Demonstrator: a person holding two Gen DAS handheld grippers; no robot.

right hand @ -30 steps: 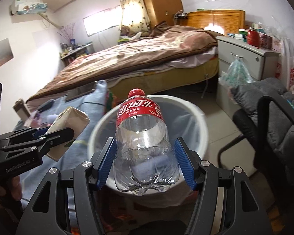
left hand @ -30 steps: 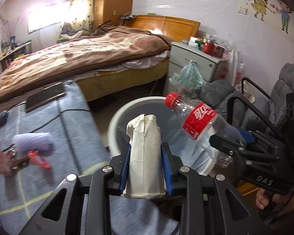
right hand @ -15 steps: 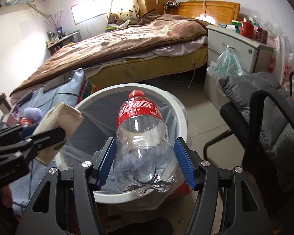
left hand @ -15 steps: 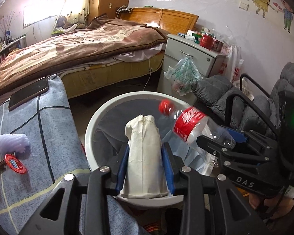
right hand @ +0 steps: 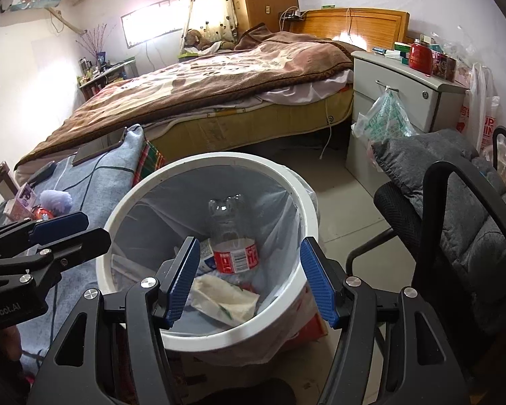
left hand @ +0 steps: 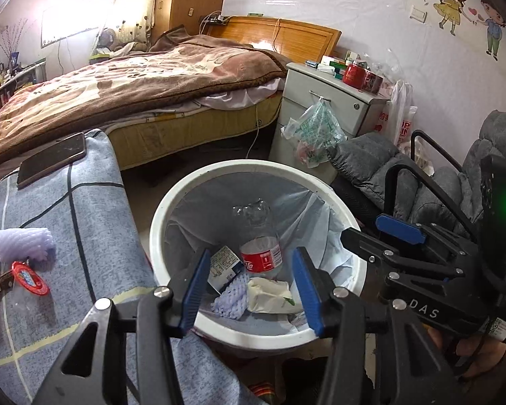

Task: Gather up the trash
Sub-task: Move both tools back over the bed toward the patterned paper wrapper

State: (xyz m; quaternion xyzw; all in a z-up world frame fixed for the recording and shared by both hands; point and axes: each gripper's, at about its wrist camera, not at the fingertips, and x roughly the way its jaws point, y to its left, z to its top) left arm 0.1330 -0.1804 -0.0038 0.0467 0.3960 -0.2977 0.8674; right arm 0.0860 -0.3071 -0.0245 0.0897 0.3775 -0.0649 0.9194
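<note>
A white round trash bin (left hand: 172, 209) (right hand: 307, 202) with a clear liner stands on the floor beside the table. Inside lie a clear plastic bottle with a red label (left hand: 261, 249) (right hand: 232, 249), neck down, a cream carton (left hand: 270, 298) (right hand: 224, 298), a small box (left hand: 221, 266) and white foam netting (left hand: 229, 300). My left gripper (left hand: 251, 290) is open and empty above the bin's near rim. My right gripper (right hand: 251, 281) is open and empty above the bin too; it also shows in the left wrist view (left hand: 384, 236).
A table with a blue-grey cloth (left hand: 67, 236) holds white foam netting (left hand: 20, 241), a red round lid (left hand: 28, 276), wrappers and a phone (left hand: 50, 158). A bed (left hand: 135, 84), a nightstand (left hand: 330, 101) with a hanging bag, and a grey padded chair (right hand: 455, 202) surround the bin.
Both grippers opened over the bin. The carton dropped from the left gripper and the bottle from the right gripper; both now lie inside the bin.
</note>
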